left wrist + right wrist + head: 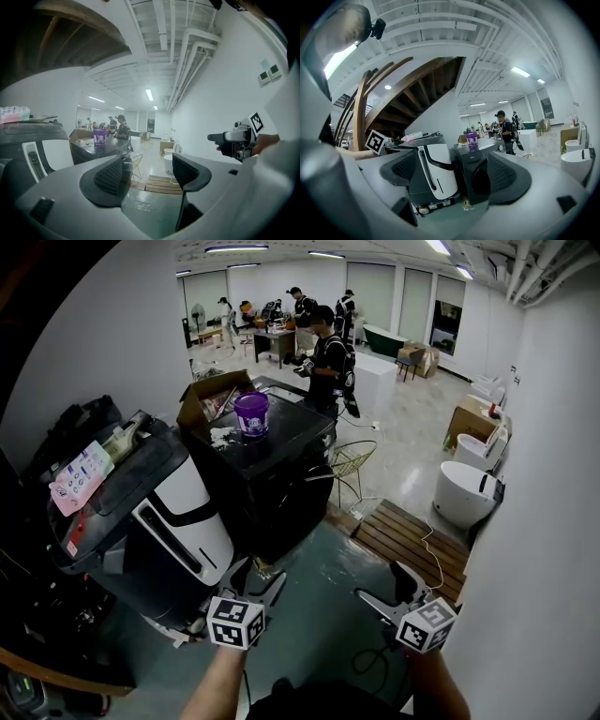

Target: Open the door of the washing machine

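The black front-loading washing machine (281,460) stands ahead of me, left of centre, with a purple bucket (251,414) on its top. In the right gripper view its round dark door (480,180) faces me and looks closed. My left gripper (255,571) hangs low in front of the machines, jaws open with nothing between them (147,173). To its right, my right gripper (386,585) is also open and empty (457,176), pointing at the washing machine from a distance. Neither gripper touches the machine.
A white-and-black appliance (178,521) stands left of the washing machine, with packets on top. A cardboard box (211,395) sits behind the bucket. A wire chair (352,460), a wooden pallet (403,535) and a white tub (464,488) lie to the right. A person (328,357) stands behind the machine.
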`<state>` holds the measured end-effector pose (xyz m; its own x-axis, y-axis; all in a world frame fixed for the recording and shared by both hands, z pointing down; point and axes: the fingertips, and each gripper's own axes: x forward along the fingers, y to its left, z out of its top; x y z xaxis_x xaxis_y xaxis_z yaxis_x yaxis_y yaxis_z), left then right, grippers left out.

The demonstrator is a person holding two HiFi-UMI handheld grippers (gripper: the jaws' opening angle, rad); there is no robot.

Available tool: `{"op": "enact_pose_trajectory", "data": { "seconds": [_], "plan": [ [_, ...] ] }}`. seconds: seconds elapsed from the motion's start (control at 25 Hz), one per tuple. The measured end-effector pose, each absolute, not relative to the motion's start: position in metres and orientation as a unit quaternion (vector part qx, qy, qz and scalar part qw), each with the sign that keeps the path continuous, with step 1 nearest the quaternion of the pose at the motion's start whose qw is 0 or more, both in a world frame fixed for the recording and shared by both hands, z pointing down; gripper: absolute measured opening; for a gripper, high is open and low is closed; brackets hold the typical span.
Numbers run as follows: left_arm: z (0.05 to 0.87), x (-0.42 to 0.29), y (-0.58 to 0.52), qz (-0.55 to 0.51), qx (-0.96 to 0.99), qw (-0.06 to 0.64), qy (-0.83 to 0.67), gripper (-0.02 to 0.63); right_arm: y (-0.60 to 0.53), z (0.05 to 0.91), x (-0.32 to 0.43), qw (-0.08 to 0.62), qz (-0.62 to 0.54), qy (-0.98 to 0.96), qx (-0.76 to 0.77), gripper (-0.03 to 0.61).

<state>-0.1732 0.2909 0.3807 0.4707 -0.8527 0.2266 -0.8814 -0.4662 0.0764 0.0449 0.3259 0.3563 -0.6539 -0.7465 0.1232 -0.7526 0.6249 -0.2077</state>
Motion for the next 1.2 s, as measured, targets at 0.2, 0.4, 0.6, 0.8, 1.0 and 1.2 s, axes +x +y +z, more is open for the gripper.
{"op": "enact_pose_trajectory", "data": {
  "seconds": [0.2,0.4,0.6,0.8,1.0,1.2],
  "plan": [
    [0.382,-0.180,0.293,0.076,0.852,0.093,-0.509,0.370,0.326,0.357,0.039,0.007,0.123,-0.899,0.420,0.511],
    [0.383,-0.197,0.298,0.078,0.852,0.093,-0.510,0.380,0.328,0.363,0.018,0.014,0.130,-0.901,0.414,0.519],
    [0.387,-0.228,0.302,0.079,0.848,0.096,-0.516,0.380,0.329,0.365,-0.012,0.017,0.133,-0.903,0.408,0.518],
    [0.395,-0.260,0.310,0.085,0.849,0.098,-0.513,0.382,0.334,0.367,-0.040,0.011,0.134,-0.900,0.415,0.518],
    [0.402,-0.281,0.313,0.082,0.850,0.108,-0.509,0.382,0.346,0.380,-0.068,0.025,0.148,-0.901,0.408,0.518],
    [0.407,-0.284,0.302,0.072,0.851,0.115,-0.507,0.380,0.341,0.388,-0.079,0.035,0.157,-0.901,0.403,0.518]
  ]
}}
